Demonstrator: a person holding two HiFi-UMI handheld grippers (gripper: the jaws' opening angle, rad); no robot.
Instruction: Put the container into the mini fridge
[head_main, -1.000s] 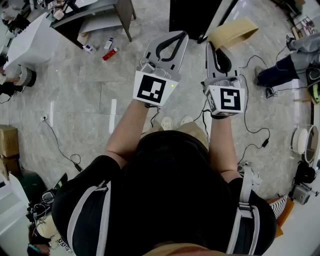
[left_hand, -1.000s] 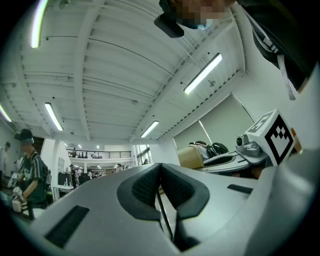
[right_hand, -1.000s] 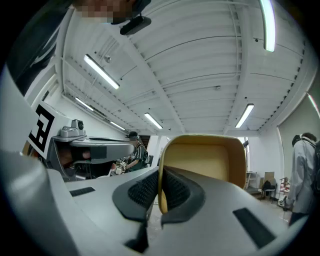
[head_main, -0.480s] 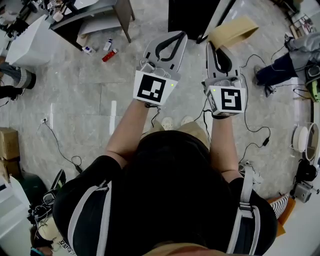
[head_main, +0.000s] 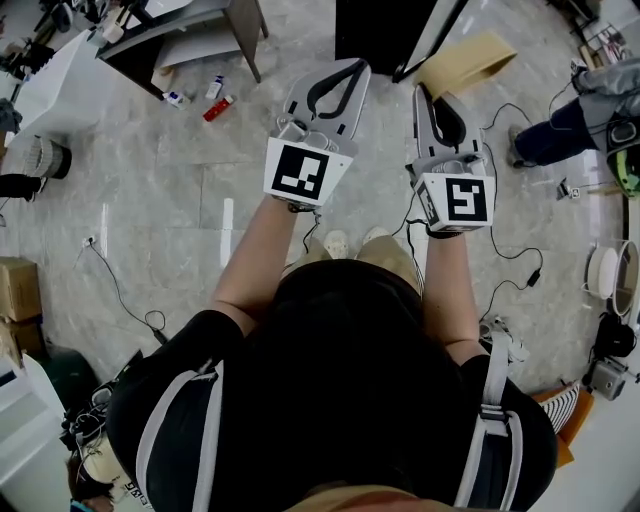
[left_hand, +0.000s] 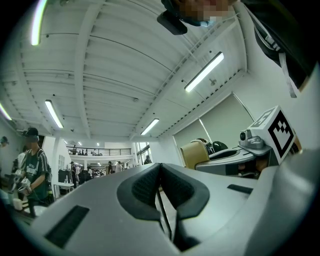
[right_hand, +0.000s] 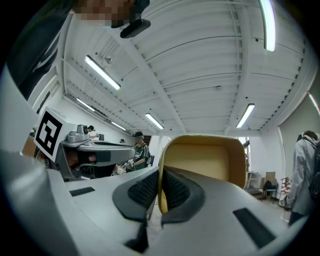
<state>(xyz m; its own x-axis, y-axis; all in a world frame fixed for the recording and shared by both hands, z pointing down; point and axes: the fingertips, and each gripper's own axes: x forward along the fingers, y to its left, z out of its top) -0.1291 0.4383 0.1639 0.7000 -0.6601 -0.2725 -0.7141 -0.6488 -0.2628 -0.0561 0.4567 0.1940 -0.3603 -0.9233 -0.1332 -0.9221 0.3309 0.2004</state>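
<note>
A tan, shallow container (head_main: 470, 60) sticks out ahead of my right gripper (head_main: 420, 92), which is shut on its rim. In the right gripper view the container (right_hand: 205, 160) stands upright with its wall pinched between the dark pads (right_hand: 142, 192). My left gripper (head_main: 358, 66) is held level beside it, shut, with nothing between its jaws; in its own view the left gripper (left_hand: 160, 167) has its pads pressed together. Both grippers are raised above the floor in front of the person's body. A dark box (head_main: 385, 30) stands just ahead on the floor; whether it is the fridge I cannot tell.
A dark desk (head_main: 190, 30) stands at the upper left, with small bottles (head_main: 215, 100) on the floor by it. Cables (head_main: 505, 255) trail across the tiles on the right. Someone's legs (head_main: 575, 125) are at the right edge. Cardboard boxes (head_main: 18, 285) sit at the left.
Both grippers have shifted slightly, the right one a little lower in the view. The container stays gripped. The person at the left edge has moved away.
</note>
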